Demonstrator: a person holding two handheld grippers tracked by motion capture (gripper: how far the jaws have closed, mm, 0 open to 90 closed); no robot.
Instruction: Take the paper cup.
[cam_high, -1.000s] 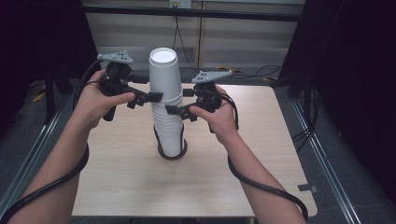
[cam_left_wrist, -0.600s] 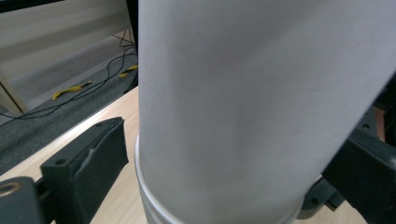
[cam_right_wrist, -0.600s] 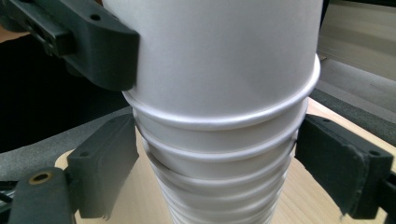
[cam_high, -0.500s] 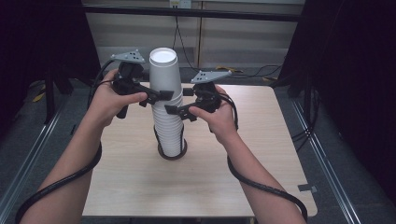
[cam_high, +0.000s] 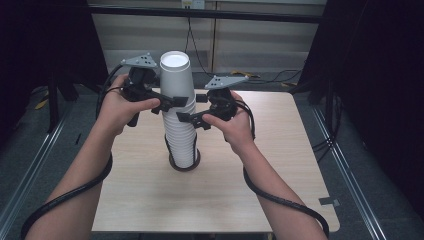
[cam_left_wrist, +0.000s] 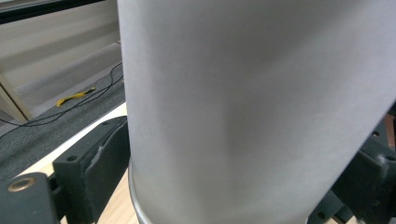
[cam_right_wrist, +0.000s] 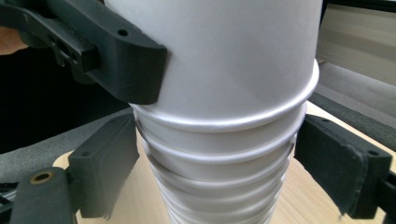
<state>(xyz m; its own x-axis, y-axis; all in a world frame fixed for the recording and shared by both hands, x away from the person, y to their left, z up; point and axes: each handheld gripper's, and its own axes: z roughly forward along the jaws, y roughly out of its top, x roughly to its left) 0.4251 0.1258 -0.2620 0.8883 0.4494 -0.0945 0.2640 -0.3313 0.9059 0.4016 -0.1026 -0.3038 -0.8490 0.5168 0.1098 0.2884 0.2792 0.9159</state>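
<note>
1. We are looking at a tall stack of white paper cups (cam_high: 181, 125) standing upside down on a light wooden table (cam_high: 280, 165), with a dark ring (cam_high: 172, 162) around its foot.
2. We are holding the left gripper (cam_high: 167, 102) up near the top of the stack, with the top cup (cam_high: 175, 75) sitting between its two black jaws.
3. Its jaws have just been closing, and they are about half open now.
4. In the left gripper view, the top cup (cam_left_wrist: 252, 107) is filling the space between the jaws, and the black pads (cam_left_wrist: 105, 163) are sitting right up against its sides near the rim, so the gripper is squeezing it.
5. We are holding the right gripper (cam_high: 184, 117) just below the left one, on the other side of the stack.
6. Its jaws are standing wide, one on each side of the cups under the top cup.
7. In the right gripper view, the stack (cam_right_wrist: 219, 158) is sitting in the middle between the jaws, and we cannot tell if the pads (cam_right_wrist: 105, 163) are pressing on the cups.
8. In that view, a jaw of the left gripper is pressing on the top cup (cam_right_wrist: 233, 56) above.
</note>
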